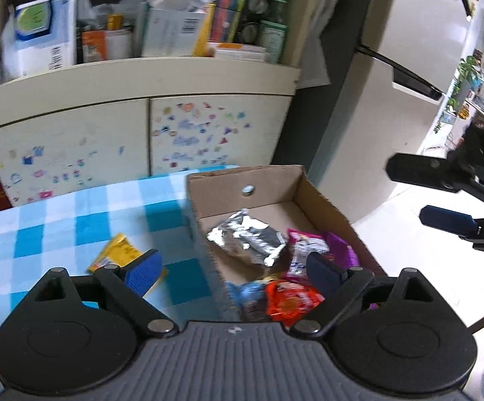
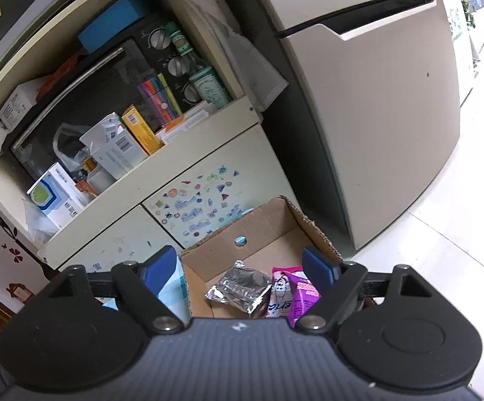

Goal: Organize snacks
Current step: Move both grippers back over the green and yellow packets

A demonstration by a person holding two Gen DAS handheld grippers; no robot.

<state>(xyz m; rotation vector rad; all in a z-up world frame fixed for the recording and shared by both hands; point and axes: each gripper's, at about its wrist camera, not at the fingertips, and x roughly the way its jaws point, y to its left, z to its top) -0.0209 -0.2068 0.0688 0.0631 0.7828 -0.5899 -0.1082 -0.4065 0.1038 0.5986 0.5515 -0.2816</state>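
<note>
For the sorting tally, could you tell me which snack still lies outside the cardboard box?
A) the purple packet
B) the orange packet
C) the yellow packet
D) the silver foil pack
C: the yellow packet lies on the checked tablecloth, left of the cardboard box.

Cream cabinet (image 1: 135,80) at twelve o'clock, stickered doors (image 2: 205,207) below a cluttered shelf (image 2: 115,123), beige fridge (image 2: 382,107) at two o'clock, glossy white floor (image 2: 449,240), blue-checked tabletop (image 1: 58,227) at nine.

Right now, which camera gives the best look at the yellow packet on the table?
The left wrist view: the yellow packet lies on the checked cloth beside the box, partly behind a tool finger. The right wrist view doesn't show it.
</note>
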